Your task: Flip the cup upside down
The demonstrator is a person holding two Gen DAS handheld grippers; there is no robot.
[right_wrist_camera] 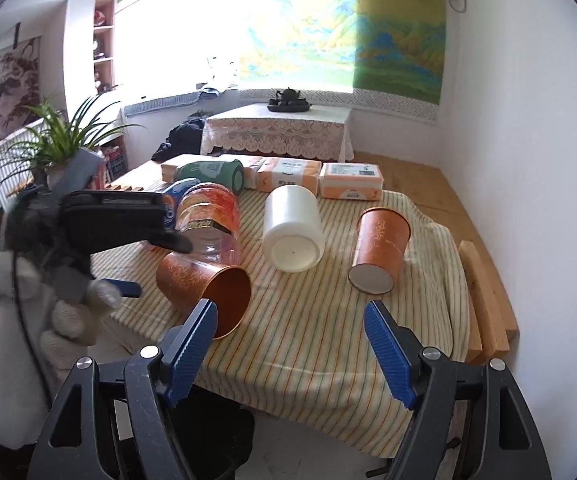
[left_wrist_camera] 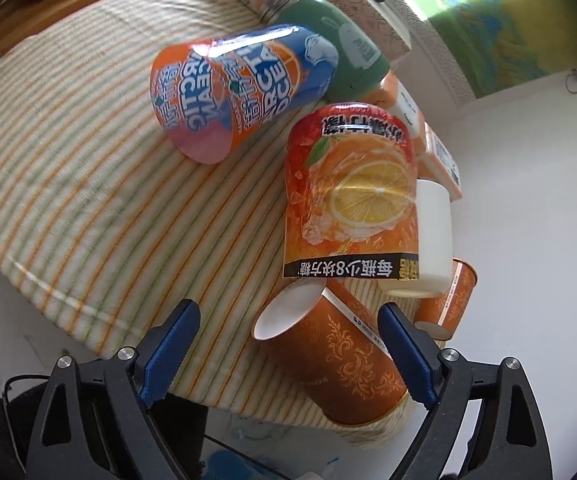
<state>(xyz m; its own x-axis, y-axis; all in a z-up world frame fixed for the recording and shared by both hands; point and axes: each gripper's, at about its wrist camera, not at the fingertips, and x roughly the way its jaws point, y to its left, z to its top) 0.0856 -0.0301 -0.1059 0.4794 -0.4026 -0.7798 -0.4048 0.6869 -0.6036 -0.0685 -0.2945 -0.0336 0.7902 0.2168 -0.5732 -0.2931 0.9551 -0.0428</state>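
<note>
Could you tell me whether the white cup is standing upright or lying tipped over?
Tipped: the white cup lies sideways on the striped cloth, base facing the right wrist camera.

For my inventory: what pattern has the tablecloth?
Tablecloth: cream with thin orange and green stripes; right wrist view.

Left of centre in the upper part of the left wrist view, we read inverted white lettering, apparently "ARCTIC OCEAN", on the orange and blue cup (left_wrist_camera: 244,92). At centre, the orange-slice cup (left_wrist_camera: 350,196) carries a black band of upside-down Chinese characters with an "8". Print on the tissue packs (right_wrist_camera: 350,180) is too small to read.
</note>
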